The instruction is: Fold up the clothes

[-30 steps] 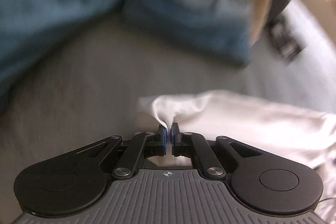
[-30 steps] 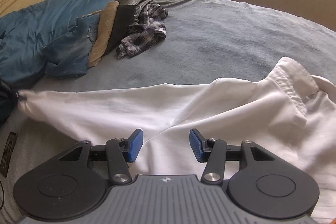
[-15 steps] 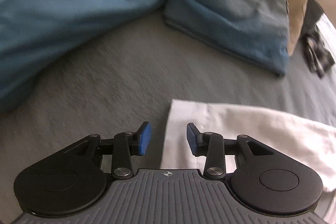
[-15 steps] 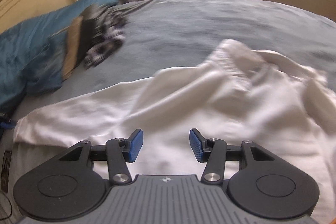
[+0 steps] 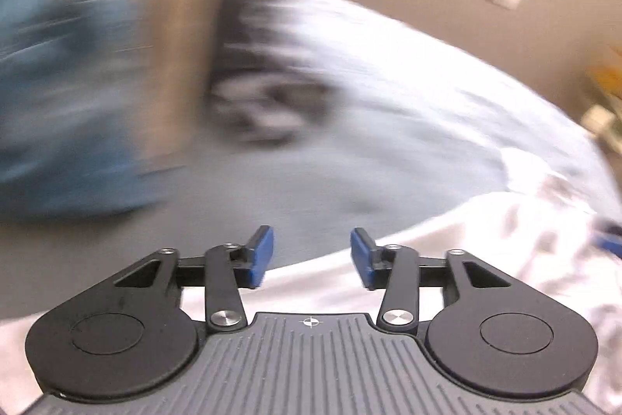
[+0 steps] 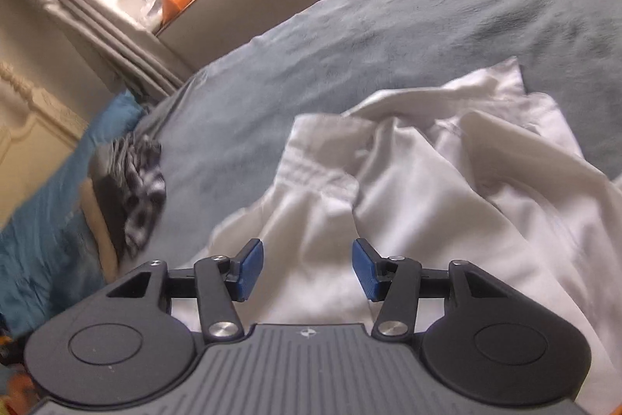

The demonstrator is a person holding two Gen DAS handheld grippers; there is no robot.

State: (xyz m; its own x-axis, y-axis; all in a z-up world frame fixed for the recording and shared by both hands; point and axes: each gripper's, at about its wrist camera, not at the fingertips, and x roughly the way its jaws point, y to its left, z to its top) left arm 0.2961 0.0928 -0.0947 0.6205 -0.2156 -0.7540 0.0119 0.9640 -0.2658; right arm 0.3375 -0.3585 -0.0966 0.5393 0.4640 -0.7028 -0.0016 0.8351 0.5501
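Right wrist: right gripper (image 6: pixel 307 269) spread over white shirt (image 6: pixel 447 189), left gripper (image 5: pixel 311 257) spread at shirt edge.

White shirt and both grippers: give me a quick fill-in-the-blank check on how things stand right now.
1. The white shirt lies on the grey-blue ____.
2. The right gripper has its jaws ____, with nothing between them.
3. The left gripper holds ____.
4. In the right wrist view, the checked garment lies to the ____ of the shirt.

Missing words: bed cover; open; nothing; left
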